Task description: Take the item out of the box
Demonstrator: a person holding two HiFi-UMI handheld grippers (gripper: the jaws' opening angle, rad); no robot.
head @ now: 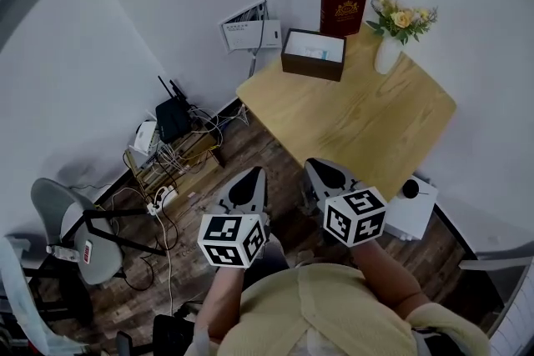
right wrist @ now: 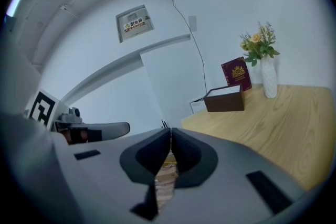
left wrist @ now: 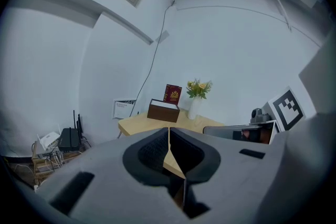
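A dark brown open box (head: pixel 313 54) with a white item inside stands at the far side of the wooden table (head: pixel 359 125). The same box (left wrist: pixel 163 111) shows small in the left gripper view, and the box (right wrist: pixel 224 98) also shows in the right gripper view. Both grippers hang near my body, short of the table's near corner. My left gripper (head: pixel 250 178) is shut with nothing in it, its jaws (left wrist: pixel 168 131) touching. My right gripper (head: pixel 327 169) is shut and empty too, jaws (right wrist: pixel 170 136) together.
A dark red book (head: pixel 343 9) stands behind the box, a white vase of flowers (head: pixel 392 37) beside it. On the floor left of the table lie a router (head: pixel 173 119), cables and a power strip (head: pixel 163 198). A grey chair (head: pixel 62 229) stands at the left, a white unit (head: pixel 413 208) at the right.
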